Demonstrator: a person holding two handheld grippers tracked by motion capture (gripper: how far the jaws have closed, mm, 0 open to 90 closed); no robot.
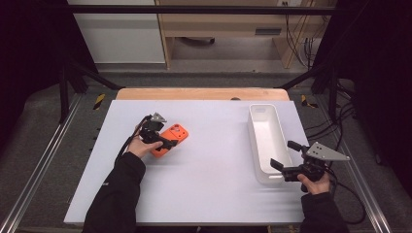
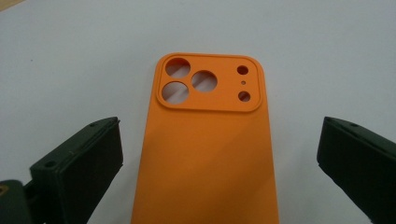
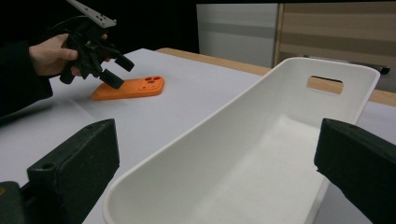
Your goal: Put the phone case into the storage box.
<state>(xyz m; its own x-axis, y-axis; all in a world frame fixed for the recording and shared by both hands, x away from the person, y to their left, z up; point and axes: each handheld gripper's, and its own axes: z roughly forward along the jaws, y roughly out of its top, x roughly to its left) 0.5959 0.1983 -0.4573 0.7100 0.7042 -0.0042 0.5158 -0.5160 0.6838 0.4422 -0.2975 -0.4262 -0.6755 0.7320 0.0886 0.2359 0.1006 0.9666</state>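
Item: flat orange silicone phone case (image 2: 205, 154), camera cut-outs at its far end. Lies back-up on the pale lavender table top (image 1: 209, 179), left of centre, well apart from the bin.

Item: long white plastic bin (image 1: 265, 141), handle slot in its end wall, empty. Stands on the right side of the table, long axis running away from the person.

Left gripper (image 1: 163, 141): hovers low over the near end of the case, jaws spread wide with one on either side of it, neither touching it in the left gripper view. Height above the case is hard to judge from these angles.

Right gripper (image 1: 284, 158): held at the near end of the bin, jaws spread, the bin's near rim between them; nothing pinched.

Hazards, as judged:
- The case is thin and lies flat; jaws closing on its long edges may ride over them and skate it across the smooth top.
- Soft silicone may bow or fold under the squeeze and spring free.
- A grip at the near end only leaves the far end drooping; it may catch the bin rim on transfer.
- The light bin may shift if the right gripper knocks it.
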